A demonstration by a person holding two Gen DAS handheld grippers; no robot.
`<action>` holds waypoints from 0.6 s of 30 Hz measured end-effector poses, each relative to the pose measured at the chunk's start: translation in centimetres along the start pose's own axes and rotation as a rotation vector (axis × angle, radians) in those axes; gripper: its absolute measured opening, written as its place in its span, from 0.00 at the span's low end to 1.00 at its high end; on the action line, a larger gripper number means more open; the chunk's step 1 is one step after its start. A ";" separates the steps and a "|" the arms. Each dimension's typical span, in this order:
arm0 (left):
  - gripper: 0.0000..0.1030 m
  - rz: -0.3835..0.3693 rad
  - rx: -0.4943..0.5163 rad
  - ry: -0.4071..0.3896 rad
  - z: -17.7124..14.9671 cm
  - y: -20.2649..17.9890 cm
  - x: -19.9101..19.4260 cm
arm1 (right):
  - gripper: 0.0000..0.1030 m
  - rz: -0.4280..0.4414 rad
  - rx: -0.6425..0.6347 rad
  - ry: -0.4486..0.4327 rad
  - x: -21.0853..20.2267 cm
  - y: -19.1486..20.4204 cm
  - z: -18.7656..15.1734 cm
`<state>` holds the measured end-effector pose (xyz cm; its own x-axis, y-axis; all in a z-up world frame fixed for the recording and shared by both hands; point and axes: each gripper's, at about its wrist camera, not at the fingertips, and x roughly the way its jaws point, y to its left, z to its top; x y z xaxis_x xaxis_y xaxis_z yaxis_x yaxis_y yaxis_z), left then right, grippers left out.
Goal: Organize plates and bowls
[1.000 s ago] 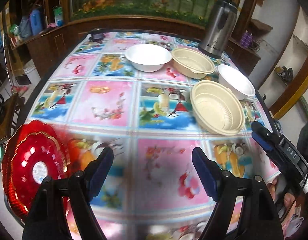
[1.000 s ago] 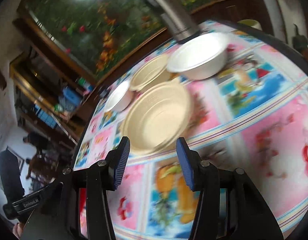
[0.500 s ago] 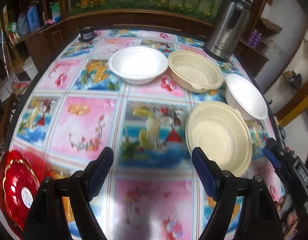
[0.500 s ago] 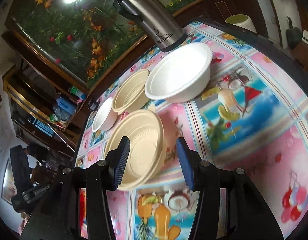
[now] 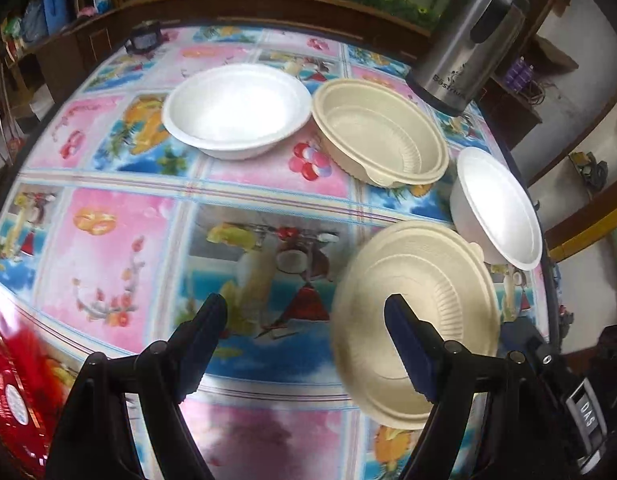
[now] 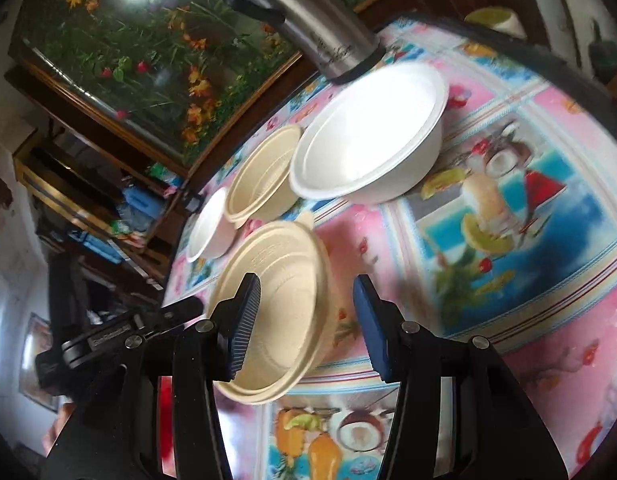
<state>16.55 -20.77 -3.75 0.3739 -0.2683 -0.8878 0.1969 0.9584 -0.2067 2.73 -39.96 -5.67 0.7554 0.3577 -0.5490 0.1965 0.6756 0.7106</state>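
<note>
Over the past second both hand-held tools had travelled in across the patterned tablecloth (image 5: 120,240) toward the near beige bowl (image 5: 412,320), which had grown large in each camera, while the red plate (image 5: 12,392) had slipped off to the bottom-left corner of the left view. To me that meant the sorting was only starting: nothing was stacked, and this bowl looked to be the first one picked. It sat on the table beside a white foam bowl (image 5: 496,208), with a second beige bowl (image 5: 380,132) and another white bowl (image 5: 236,108) farther back, in front of a steel thermos jug (image 5: 468,36). The left gripper (image 5: 304,320) was tipped steeply downward with its jaws spread wide and empty, its right finger over the bowl's inside. The right gripper (image 6: 308,308) came in at a shallower slant, its jaws partly apart and holding nothing; the bowl's rim lay in line with the gap between them, though I could not tell whether either pad touched it.
</note>
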 end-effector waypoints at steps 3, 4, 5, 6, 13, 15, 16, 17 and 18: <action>0.79 -0.040 -0.019 0.025 0.0 -0.1 0.5 | 0.47 0.017 0.016 0.023 0.3 -0.2 -0.2; 0.79 -0.043 -0.020 0.028 0.0 -0.1 0.6 | 0.47 0.019 0.023 0.022 0.4 -0.3 -0.1; 0.79 -0.048 -0.022 0.036 -0.1 -0.2 0.7 | 0.47 0.021 0.029 0.021 0.3 -0.4 -0.1; 0.79 -0.054 -0.021 0.042 -0.1 -0.2 0.8 | 0.47 0.025 0.039 0.020 0.3 -0.6 -0.1; 0.78 -0.059 -0.016 0.063 -0.4 -0.4 1.5 | 0.47 0.049 0.095 0.071 1.6 -1.5 -0.4; 0.77 -0.054 -0.013 0.059 -0.5 -0.4 1.6 | 0.47 0.039 0.099 0.075 1.8 -1.6 -0.5; 0.77 -0.054 -0.012 0.057 -0.5 -0.4 1.6 | 0.47 0.034 0.098 0.073 1.8 -1.6 -0.5; 0.77 -0.053 -0.010 0.056 -0.6 -0.4 1.6 | 0.47 0.028 0.095 0.071 1.9 -1.6 -0.5; 0.77 -0.050 -0.007 0.054 -0.6 -0.4 1.7 | 0.47 0.025 0.094 0.071 1.9 -1.6 -0.6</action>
<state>16.53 -21.54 -5.39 0.3140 -0.3107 -0.8972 0.2077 0.9445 -0.2544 3.50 -39.96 -8.08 0.7157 0.4206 -0.5576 0.2383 0.6034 0.7610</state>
